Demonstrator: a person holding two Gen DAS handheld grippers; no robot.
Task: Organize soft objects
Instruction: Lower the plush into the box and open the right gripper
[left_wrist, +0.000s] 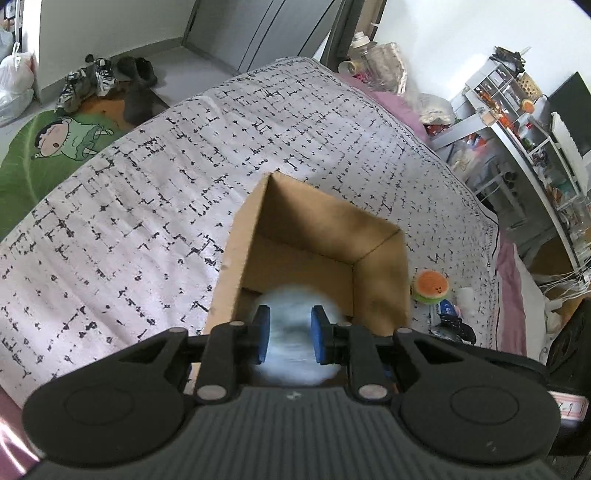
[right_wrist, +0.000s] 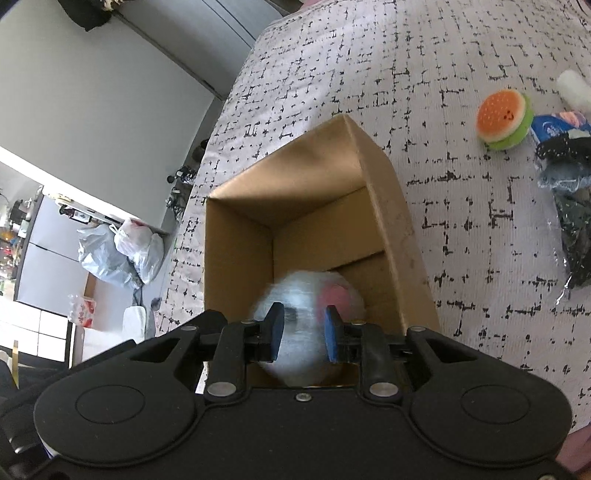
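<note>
An open cardboard box (left_wrist: 380, 254) (right_wrist: 240, 236) stands on the bed. My left gripper (left_wrist: 290, 334) is over its near end, its blue pads on either side of a blurred pale blue fluffy ball (left_wrist: 291, 347). My right gripper (right_wrist: 303, 334) is also over the box, pads on either side of a pale fluffy ball with a red patch (right_wrist: 314, 295), also blurred. Whether either grip is firm I cannot tell. A burger-shaped plush (left_wrist: 430, 286) (right_wrist: 504, 118) lies on the bed right of the box.
The bed has a white cover with black marks (left_wrist: 184, 166) (right_wrist: 461, 184). Blue and black packets (right_wrist: 565, 166) (left_wrist: 450, 317) lie by the plush. A green rug and shoes (left_wrist: 103, 77) are on the floor. Cluttered shelves (left_wrist: 517, 122) stand at right. Plastic bags (right_wrist: 122, 251) sit at left.
</note>
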